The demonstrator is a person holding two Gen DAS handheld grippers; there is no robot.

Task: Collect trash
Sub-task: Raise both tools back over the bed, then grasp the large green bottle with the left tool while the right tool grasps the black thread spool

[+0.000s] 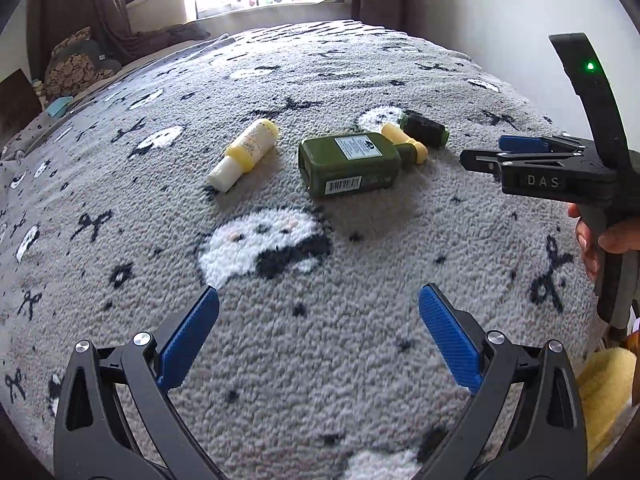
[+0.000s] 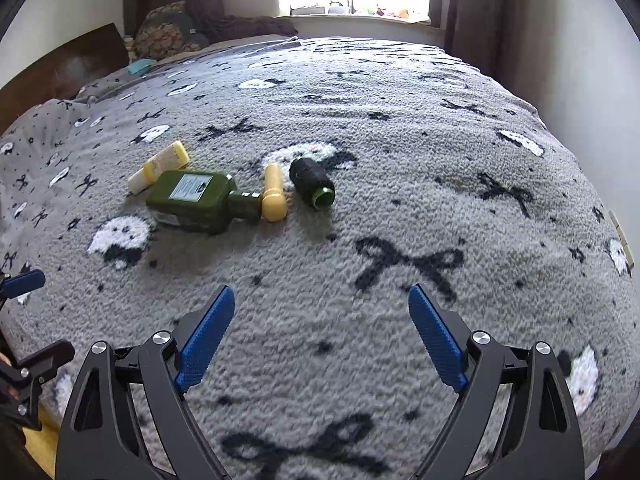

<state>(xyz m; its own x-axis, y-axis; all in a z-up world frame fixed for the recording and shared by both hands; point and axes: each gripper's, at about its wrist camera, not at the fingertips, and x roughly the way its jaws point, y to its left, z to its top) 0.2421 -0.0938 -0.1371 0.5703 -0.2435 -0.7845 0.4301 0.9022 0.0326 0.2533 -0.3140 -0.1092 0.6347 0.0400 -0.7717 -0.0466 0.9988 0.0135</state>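
Observation:
Several pieces of trash lie on a grey patterned blanket (image 1: 360, 80). A green rectangular bottle (image 1: 348, 164) lies on its side in the middle; it also shows in the right wrist view (image 2: 192, 200). A yellow tube with a white cap (image 1: 244, 154) lies to its left (image 2: 160, 166). A small yellow bottle (image 1: 404, 142) and a dark green open cap (image 1: 426, 130) lie to its right (image 2: 274, 194) (image 2: 312, 184). My left gripper (image 1: 318, 336) is open and empty, short of the bottles. My right gripper (image 2: 320, 332) is open and empty, also seen from the side (image 1: 500, 152).
The blanket (image 2: 440, 160) covers a bed. Pillows (image 1: 76, 64) lie at the far left. A window sill (image 2: 360, 12) with curtains is behind the bed. A wall runs along the right side. A yellow plush thing (image 1: 604, 392) lies at the near right edge.

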